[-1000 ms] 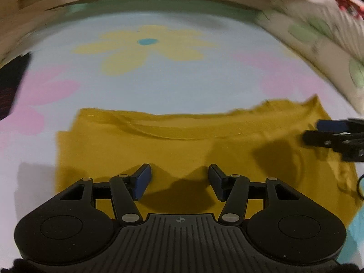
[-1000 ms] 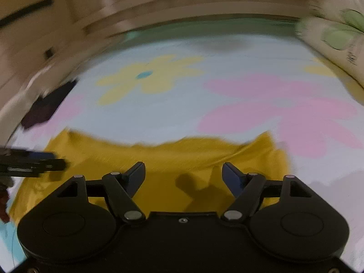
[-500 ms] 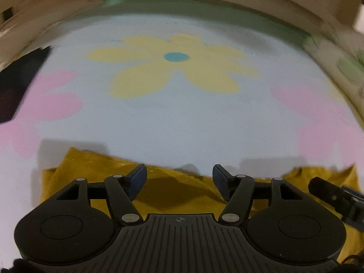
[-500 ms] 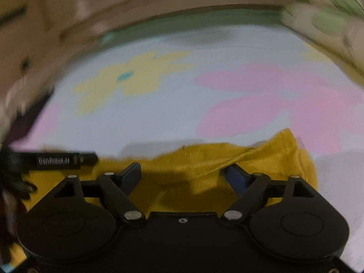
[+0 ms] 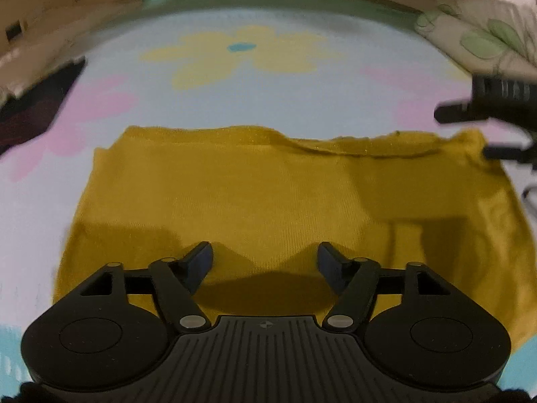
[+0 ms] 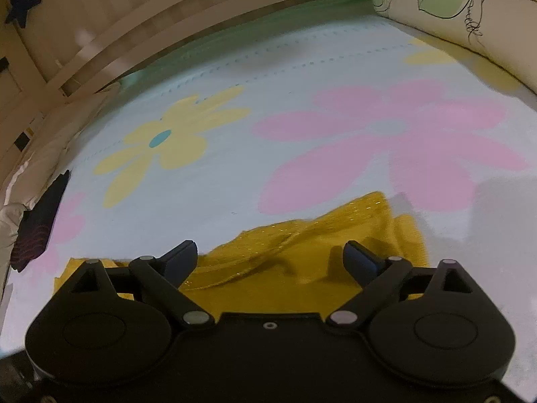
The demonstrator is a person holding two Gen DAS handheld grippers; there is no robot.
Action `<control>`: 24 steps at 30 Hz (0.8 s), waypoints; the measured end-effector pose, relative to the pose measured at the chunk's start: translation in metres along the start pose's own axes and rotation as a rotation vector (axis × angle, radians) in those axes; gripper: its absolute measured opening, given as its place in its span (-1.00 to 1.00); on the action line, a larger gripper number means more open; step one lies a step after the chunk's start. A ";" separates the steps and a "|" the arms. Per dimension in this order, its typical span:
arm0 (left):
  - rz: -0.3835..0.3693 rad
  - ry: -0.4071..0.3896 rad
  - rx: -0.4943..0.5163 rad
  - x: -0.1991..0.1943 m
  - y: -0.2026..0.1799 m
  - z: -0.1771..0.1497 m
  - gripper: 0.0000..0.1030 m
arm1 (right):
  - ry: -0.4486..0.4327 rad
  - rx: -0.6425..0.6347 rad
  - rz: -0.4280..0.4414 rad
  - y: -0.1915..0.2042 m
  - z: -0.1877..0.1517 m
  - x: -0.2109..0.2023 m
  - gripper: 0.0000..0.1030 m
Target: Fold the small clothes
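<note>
**Both grippers hover open over the mustard garment**

A bed covered in a pale blue sheet with large pink and yellow flowers [image 5: 302,100] fills both views, with a wooden frame behind and a cream quilt printed with green leaves [image 6: 453,10] bunched at its right edge. A dark folded cloth [image 6: 37,228] lies far off to the left. The mustard-yellow knit garment [image 5: 268,194] lies flat on the sheet, its long axis running left to right across the left wrist view, its far edge slightly rumpled.

The left gripper [image 5: 265,262] sits above the garment's near-middle portion, fingers spread wide and holding nothing. The right gripper [image 6: 270,258] is likewise spread and empty, over the garment's right end, where the corner is bunched up; in the left wrist view it shows beside the far right corner.

The cloth lies directly ahead of and under both pairs of fingers. The right gripper looks nearer an edge to pinch; the left would have to shift toward the left side first.
</note>
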State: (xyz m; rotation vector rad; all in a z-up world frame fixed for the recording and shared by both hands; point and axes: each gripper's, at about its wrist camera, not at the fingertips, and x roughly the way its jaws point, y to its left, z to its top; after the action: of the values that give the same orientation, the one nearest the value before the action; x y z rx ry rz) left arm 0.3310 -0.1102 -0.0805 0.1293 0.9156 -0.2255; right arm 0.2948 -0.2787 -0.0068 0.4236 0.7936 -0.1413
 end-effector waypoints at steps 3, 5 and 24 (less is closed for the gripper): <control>0.032 -0.021 -0.014 0.003 -0.007 -0.003 0.46 | 0.001 -0.037 0.001 0.003 0.002 -0.005 0.91; 0.045 -0.024 -0.025 0.003 -0.011 -0.004 0.50 | 0.007 -0.056 0.002 0.005 0.004 -0.006 0.94; 0.084 -0.089 -0.044 -0.025 -0.016 -0.031 0.60 | 0.019 -0.159 0.076 0.033 0.011 -0.018 0.99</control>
State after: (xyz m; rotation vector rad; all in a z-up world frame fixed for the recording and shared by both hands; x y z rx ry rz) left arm 0.2889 -0.1158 -0.0794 0.1158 0.8238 -0.1322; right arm 0.2992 -0.2536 0.0233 0.3041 0.8001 -0.0028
